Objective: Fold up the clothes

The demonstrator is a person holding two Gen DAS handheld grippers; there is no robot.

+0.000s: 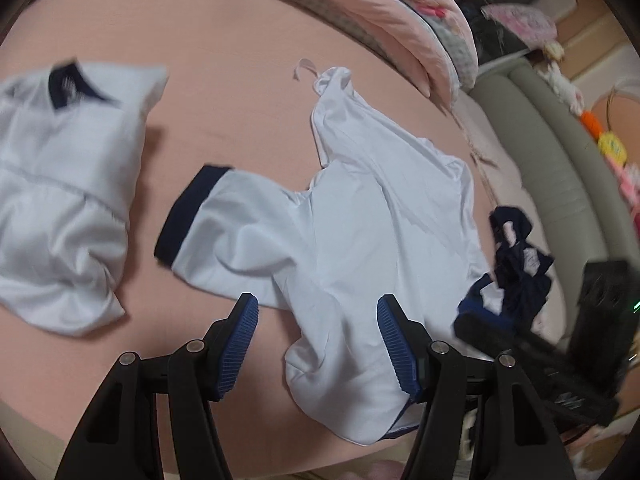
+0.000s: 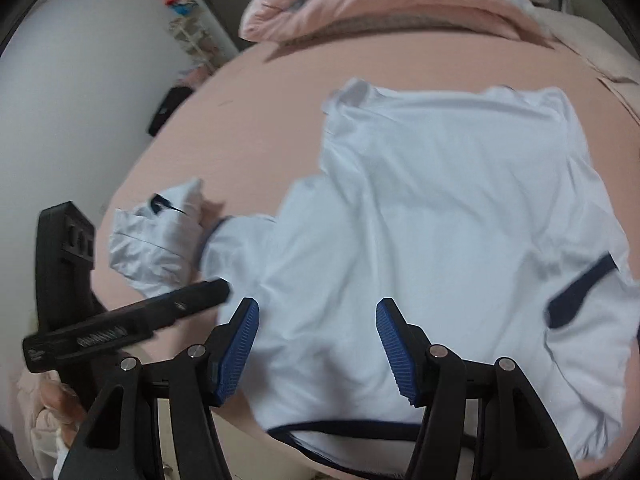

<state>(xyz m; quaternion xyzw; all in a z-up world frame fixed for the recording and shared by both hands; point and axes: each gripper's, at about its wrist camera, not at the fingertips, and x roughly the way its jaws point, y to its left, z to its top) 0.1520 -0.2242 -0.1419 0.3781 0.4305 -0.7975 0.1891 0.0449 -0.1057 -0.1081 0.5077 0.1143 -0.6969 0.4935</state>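
Note:
A white shirt [image 1: 360, 216] with navy trim lies spread out and rumpled on the pink bed sheet [image 1: 224, 80]. One sleeve with a navy cuff [image 1: 184, 216] points left. My left gripper [image 1: 318, 304] hovers open over the shirt's near part, with nothing pinched between its blue pads. In the right wrist view the same shirt [image 2: 440, 208] fills the middle, a navy edge [image 2: 352, 426] nearest me. My right gripper [image 2: 317, 306] hangs open above it and grips nothing. A black finger [image 2: 188, 300] of the left gripper reaches in from the left.
A folded white shirt [image 1: 60, 184] with a navy collar lies at the left of the bed. A crumpled navy garment [image 1: 520, 260] sits at the right edge. A pink quilt [image 1: 400, 28] is piled at the back. A grey padded bed frame [image 1: 552, 168] borders the right.

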